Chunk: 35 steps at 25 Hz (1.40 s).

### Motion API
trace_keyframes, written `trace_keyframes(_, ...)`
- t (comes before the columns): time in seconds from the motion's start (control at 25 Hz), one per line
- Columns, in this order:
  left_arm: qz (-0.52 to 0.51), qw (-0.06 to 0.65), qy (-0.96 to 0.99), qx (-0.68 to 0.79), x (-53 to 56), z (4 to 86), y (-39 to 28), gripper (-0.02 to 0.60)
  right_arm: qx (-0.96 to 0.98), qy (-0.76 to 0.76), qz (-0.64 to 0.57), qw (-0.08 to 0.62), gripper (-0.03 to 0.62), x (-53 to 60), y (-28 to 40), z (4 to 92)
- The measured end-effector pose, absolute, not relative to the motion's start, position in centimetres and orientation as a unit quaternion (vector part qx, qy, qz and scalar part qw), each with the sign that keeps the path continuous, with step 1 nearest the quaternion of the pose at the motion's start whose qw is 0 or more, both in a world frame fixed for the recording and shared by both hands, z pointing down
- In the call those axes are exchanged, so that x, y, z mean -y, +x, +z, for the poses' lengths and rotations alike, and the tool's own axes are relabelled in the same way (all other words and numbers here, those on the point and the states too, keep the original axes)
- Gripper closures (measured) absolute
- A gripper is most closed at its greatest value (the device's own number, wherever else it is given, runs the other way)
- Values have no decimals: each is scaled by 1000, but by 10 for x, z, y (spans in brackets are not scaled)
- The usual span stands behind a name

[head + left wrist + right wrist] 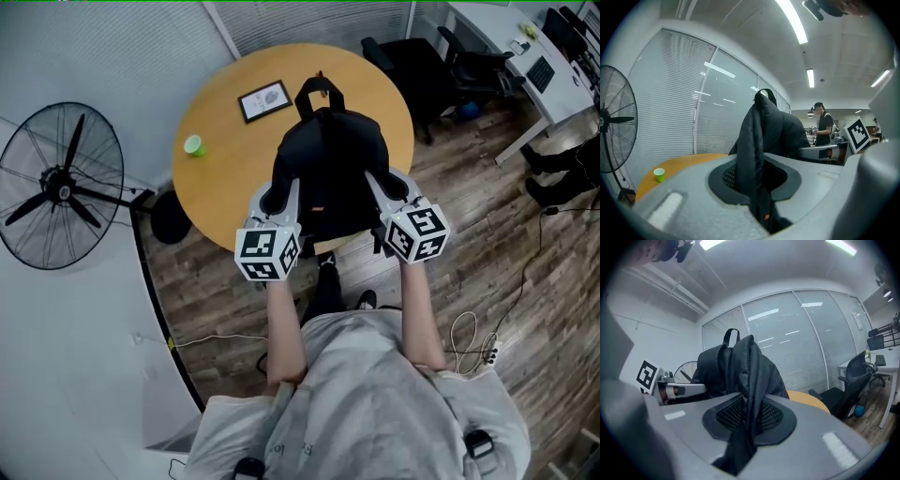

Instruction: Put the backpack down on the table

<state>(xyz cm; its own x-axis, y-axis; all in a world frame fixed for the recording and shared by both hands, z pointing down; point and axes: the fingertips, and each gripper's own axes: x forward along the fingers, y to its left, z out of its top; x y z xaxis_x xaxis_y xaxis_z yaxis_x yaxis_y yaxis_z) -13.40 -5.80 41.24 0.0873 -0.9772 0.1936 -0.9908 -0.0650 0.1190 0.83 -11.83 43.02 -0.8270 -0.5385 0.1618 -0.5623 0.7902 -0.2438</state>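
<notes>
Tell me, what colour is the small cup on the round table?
The cup is bright green, clearest in the head view.

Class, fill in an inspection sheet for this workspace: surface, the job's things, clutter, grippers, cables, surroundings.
Surface: round wooden table, beside the window blinds.
Job's things: black fabric backpack, upright at the table's near edge; cannot tell whether it touches the top.
Clutter: small green cup; dark-framed flat panel.
Grippers: left gripper and right gripper, jaws shut on the backpack's fabric, one at each side.
Cables: white cable, looped on the floor.
Surroundings: black standing fan; black office chairs; white desk.
</notes>
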Motion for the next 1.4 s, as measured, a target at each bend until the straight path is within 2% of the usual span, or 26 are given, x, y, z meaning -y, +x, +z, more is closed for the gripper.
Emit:
trace_keyframes(0.28,29,105,750,652,121,414,-159,526,937,318,139,35,534,171,-12,432)
trace_keyframes(0.68,52,187,782,592,208,470,-176,526,913,327,234,69,533,242,-21,484)
trace_keyframes(1.4,81,222,819,523,283,539,-190,526,877,400,249,98,534,292,-37,538)
